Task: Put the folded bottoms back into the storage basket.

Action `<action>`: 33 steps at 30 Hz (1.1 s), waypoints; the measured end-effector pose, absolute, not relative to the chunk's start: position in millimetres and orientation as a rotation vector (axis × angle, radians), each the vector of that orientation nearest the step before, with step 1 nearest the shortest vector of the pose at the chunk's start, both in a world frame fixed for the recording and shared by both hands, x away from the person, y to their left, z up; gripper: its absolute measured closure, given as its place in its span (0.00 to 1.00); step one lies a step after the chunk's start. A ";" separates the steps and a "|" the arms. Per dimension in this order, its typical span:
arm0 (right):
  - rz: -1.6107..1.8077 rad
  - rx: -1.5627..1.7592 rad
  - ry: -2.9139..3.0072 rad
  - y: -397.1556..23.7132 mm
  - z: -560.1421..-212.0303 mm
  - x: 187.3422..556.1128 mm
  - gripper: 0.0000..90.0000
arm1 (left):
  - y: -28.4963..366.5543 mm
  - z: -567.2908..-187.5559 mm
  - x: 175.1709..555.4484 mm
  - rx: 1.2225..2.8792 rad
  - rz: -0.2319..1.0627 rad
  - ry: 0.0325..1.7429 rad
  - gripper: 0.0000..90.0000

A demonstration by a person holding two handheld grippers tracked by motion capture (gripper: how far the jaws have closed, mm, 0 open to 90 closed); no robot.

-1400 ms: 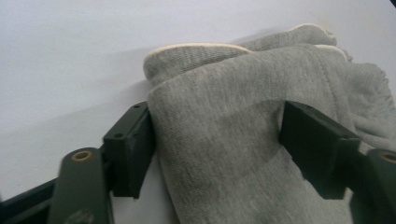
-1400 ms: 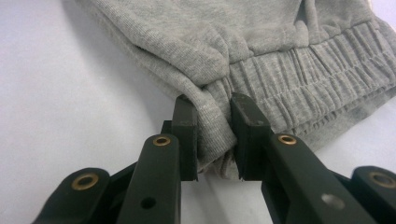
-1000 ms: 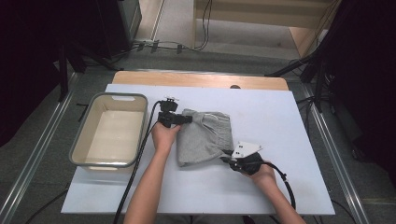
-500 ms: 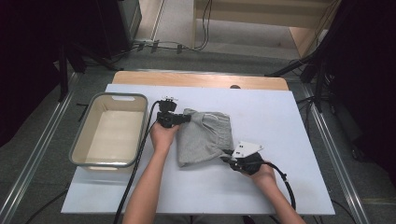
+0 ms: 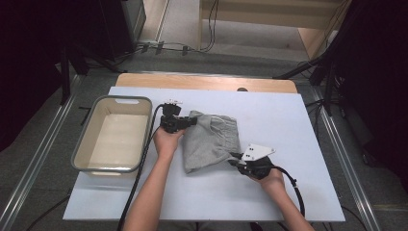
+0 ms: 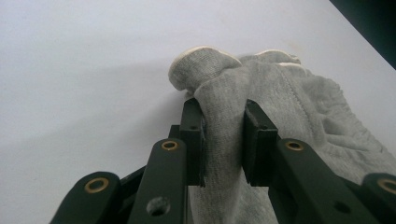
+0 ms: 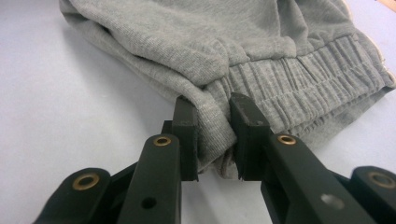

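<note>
I have both grippers' jaws clamped on the grey shorts (image 5: pixel 211 138) lying on the desk (image 5: pixel 298 120): left gripper (image 5: pixel 185 122), right gripper (image 5: pixel 235 160).

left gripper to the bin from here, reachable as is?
Probably yes. The left gripper, shut on the grey garment, sits just right of the bin, with bare table between; the right gripper also grips the garment.
</note>
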State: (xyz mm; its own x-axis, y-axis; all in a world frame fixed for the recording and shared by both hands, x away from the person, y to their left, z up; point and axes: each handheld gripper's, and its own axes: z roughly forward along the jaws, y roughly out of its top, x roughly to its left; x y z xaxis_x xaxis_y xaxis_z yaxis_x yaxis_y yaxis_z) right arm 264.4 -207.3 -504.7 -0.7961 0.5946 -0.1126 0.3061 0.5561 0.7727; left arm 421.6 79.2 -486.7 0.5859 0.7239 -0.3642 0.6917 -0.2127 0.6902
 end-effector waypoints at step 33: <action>1.248 0.772 2.358 -219.2 -484.5 262.0 0.80 | 78.3 -465.3 405.8 1.913 0.032 1.021 0.83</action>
State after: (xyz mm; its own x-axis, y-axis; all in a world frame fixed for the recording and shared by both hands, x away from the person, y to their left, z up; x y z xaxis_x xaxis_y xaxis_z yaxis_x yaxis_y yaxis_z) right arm 262.0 -219.2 -484.5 -0.7849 0.6166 -0.0608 0.2965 0.4600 0.8369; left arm 405.8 78.3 -465.3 0.6529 0.6616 -0.3688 0.6369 -0.2161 0.7400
